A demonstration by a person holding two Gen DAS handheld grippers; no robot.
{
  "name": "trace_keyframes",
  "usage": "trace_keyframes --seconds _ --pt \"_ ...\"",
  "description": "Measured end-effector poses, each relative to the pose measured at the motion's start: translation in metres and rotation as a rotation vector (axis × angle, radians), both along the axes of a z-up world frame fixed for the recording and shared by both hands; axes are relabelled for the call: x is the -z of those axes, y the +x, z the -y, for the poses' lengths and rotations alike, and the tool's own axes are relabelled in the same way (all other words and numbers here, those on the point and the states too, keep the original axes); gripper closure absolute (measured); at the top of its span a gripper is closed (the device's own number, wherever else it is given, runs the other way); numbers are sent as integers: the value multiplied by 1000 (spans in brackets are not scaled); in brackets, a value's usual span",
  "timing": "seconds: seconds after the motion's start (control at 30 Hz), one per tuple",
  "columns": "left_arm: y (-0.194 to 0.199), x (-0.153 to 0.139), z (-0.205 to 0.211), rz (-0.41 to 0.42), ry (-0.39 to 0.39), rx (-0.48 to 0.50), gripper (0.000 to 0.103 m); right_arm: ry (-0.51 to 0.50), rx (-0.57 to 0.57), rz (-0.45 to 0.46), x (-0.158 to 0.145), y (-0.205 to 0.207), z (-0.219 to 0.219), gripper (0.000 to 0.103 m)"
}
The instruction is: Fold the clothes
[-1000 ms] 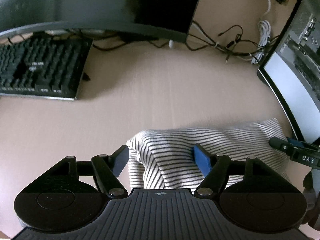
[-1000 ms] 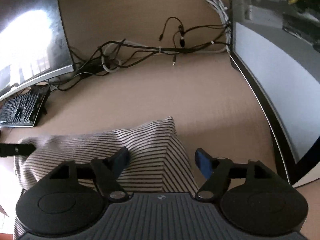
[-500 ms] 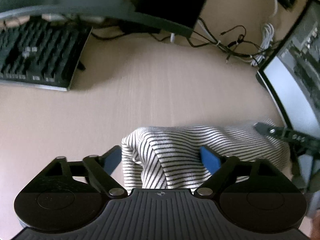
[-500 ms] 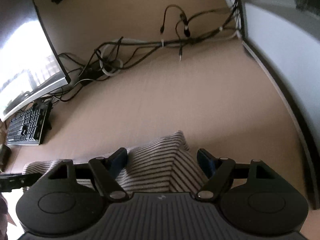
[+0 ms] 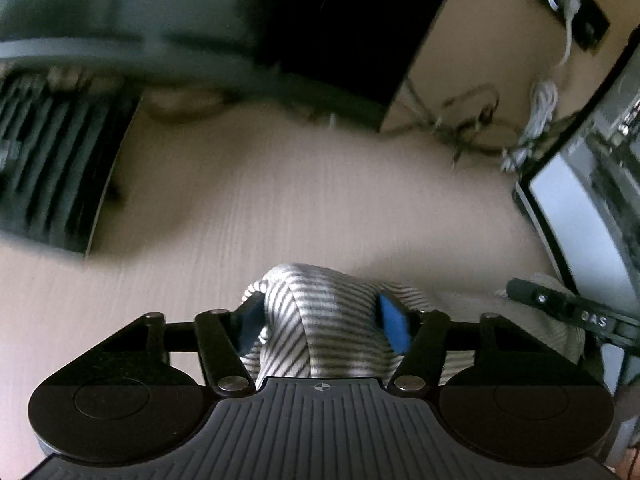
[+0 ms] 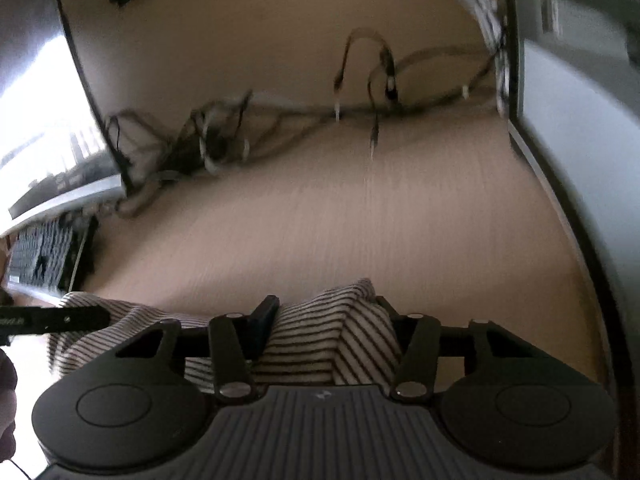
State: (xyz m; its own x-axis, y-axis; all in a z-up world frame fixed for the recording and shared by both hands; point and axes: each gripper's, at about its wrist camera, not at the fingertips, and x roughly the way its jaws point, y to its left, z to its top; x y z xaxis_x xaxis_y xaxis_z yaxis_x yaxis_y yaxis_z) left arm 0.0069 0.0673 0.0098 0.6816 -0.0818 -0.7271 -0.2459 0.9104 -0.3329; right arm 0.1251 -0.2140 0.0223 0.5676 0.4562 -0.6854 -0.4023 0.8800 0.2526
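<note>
A striped black-and-white garment (image 5: 320, 320) lies bunched at the near edge of a beige desk. My left gripper (image 5: 320, 316) is shut on its left end, with cloth bulging between the blue pads. My right gripper (image 6: 328, 320) is shut on the garment's right corner (image 6: 340, 328). The garment spans between the two grippers. The right gripper's finger (image 5: 560, 308) shows at the right of the left wrist view. The left gripper's finger (image 6: 60, 320) shows at the left of the right wrist view.
A black keyboard (image 5: 48, 176) lies at the left under a curved monitor (image 5: 200, 32). A second monitor (image 5: 580, 200) stands at the right. Tangled cables (image 6: 280, 120) run along the back of the desk (image 6: 360, 208).
Both grippers have closed on the garment and gathered it up. The cloth has drawn back toward the desk's near edge, and both views are motion-blurred.
</note>
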Motion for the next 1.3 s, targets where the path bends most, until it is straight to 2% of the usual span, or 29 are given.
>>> trace_keyframes --seconds 0.13,0.23,0.43,0.6,0.67,0.8,0.93,1.0,1.1,1.17,1.23,1.3 --pt "6 -19 8 79 75 27 42 19 5 112 -22 2 2 54" --pt "-5 -11 13 66 80 41 42 12 10 134 -23 -6 8 54" --pt "-31 6 21 28 75 62 41 -10 14 75 0 -31 21 55" --pt "-44 6 20 8 62 48 38 -16 16 58 9 -49 28 55" --pt "-47 -5 19 28 72 33 41 -16 19 57 9 -53 29 55" --pt "-51 -40 26 131 126 26 40 -32 21 70 8 -57 26 55" --pt "-43 -56 44 188 111 98 33 -47 22 83 9 -59 23 55" --pt "-34 -48 55 161 89 140 33 -53 22 88 8 -60 23 55" --pt "-23 -17 68 45 29 183 33 -59 19 93 7 -63 24 55" --pt "-23 0 70 -2 13 193 32 -60 22 94 5 -64 27 54" --pt "-25 8 68 -29 -10 189 29 -57 26 93 1 -66 30 48" --pt "-26 13 64 -52 -44 178 25 -58 37 118 -8 -69 32 47"
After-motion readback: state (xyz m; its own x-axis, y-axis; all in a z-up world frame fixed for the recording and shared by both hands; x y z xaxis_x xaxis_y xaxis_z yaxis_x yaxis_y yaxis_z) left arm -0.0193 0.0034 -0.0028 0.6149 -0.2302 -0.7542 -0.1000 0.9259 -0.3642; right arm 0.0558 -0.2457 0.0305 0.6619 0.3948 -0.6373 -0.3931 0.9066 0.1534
